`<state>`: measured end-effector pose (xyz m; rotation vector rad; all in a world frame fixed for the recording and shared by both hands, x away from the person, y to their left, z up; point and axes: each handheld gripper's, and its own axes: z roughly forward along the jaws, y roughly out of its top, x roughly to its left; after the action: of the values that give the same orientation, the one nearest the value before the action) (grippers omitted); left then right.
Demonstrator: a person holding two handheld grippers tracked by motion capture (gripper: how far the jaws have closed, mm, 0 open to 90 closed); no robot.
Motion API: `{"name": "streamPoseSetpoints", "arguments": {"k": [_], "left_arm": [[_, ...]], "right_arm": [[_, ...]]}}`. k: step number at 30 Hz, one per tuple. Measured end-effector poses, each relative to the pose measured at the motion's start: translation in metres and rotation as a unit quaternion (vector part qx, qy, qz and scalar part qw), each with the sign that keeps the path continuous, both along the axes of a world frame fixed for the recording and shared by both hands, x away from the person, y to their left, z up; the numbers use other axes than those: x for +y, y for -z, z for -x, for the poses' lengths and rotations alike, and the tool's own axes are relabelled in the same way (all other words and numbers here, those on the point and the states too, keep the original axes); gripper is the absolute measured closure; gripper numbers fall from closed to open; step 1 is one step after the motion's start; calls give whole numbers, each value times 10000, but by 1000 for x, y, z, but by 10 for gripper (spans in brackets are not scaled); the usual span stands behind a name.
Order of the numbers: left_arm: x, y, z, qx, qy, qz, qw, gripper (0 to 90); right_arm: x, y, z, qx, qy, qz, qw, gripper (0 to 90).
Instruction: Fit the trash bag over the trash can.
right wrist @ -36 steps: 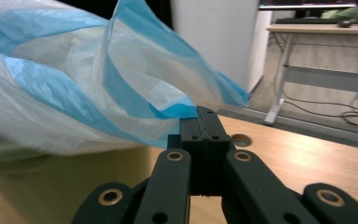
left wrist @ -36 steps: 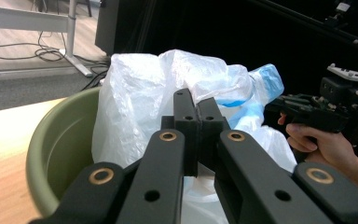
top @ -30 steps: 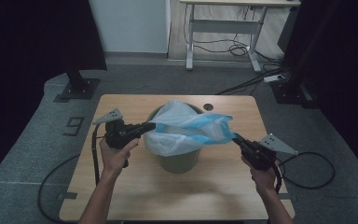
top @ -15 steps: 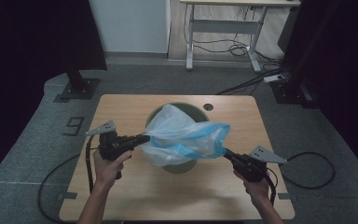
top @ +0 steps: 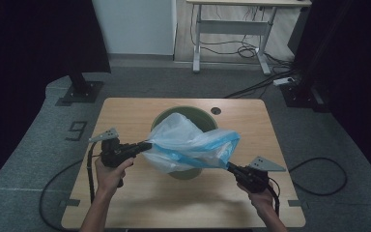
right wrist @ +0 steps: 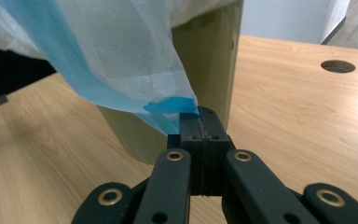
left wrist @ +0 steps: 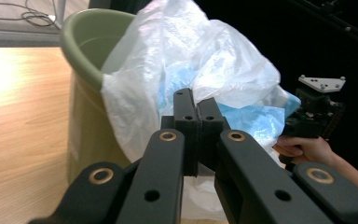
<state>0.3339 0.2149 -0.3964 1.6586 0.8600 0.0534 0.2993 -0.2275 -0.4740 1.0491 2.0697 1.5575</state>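
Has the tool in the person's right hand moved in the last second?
Yes. The right tool, shut on the plastic bag, has slid toward the table's near edge, away from the green bin.

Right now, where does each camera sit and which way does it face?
High view: above the near side, looking forward and down on the table; forearms, left gripper, right gripper.
Left gripper view: along its shut jaws at the bag and bin; the other hand beyond.
Right gripper view: along its shut jaws at the bag's blue edge.
All share bag and bin.
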Motion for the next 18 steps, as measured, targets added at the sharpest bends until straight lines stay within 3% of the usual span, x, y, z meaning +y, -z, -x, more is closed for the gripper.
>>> {"name": "streamPoseSetpoints", "arguments": {"k": [5,18], "left_arm": [[2,7,-3,79,-24,-67,9999,894],[10,23,-22,358,-211,-52,9991,894]], "right_arm": [[4,7,-3,67,-7,189,9998,886],[5,6,-10,92,53,196,9998,886]]}}
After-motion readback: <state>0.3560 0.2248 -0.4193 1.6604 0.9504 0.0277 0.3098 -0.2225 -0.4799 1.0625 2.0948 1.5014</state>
